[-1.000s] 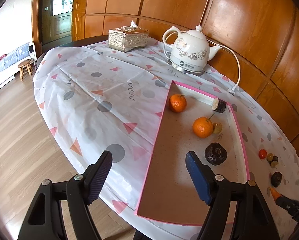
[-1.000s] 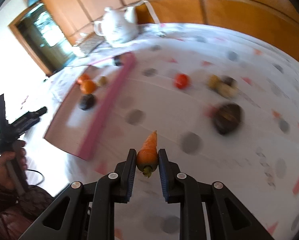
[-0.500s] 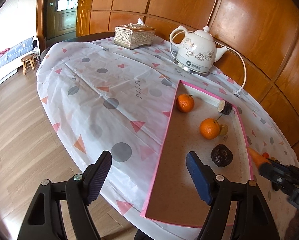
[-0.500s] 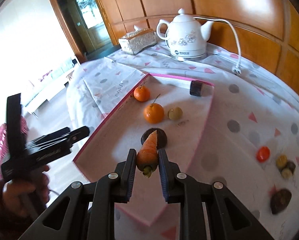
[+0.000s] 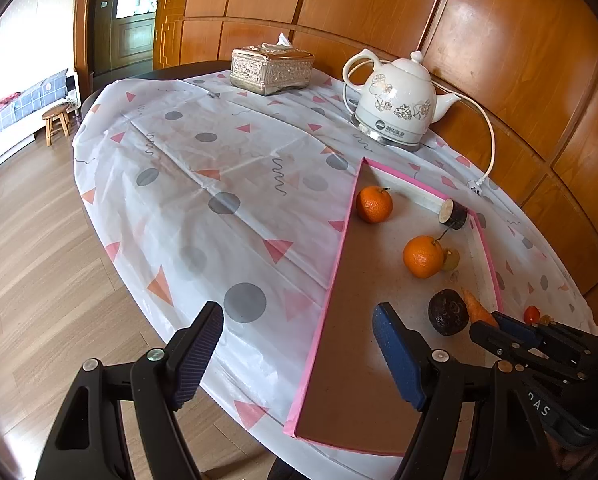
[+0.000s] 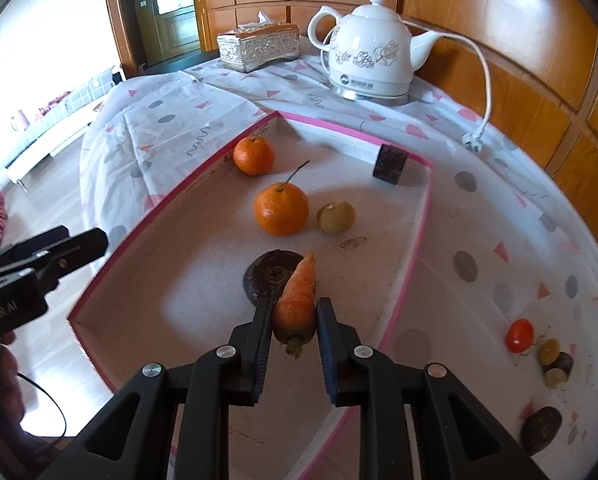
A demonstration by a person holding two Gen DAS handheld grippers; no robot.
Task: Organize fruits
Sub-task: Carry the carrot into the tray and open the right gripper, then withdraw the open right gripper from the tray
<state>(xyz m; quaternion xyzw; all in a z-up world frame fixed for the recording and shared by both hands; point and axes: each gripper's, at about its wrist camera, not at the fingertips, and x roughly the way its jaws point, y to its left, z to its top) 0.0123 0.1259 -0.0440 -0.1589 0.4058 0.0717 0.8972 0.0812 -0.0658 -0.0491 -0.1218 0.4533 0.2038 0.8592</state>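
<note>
My right gripper (image 6: 292,314) is shut on a small carrot (image 6: 298,300) and holds it over the pink-rimmed tray (image 6: 413,248), just above a dark round fruit (image 6: 268,276). The carrot also shows in the left wrist view (image 5: 477,307). In the tray lie two oranges (image 6: 281,209) (image 6: 254,155), a small yellowish fruit (image 6: 335,217) and a dark cut piece (image 6: 390,163). My left gripper (image 5: 299,354) is open and empty over the tray's near left edge (image 5: 331,280).
On the tablecloth right of the tray lie a cherry tomato (image 6: 519,335), small yellowish and dark fruits (image 6: 553,362) and a dark fruit (image 6: 541,424). A white kettle (image 6: 369,54) with its cord and a tissue box (image 6: 258,45) stand at the back.
My right gripper has carried the carrot from the tablecloth over into the tray, next to the dark fruit. The left gripper has stayed open and shifted only slightly.
</note>
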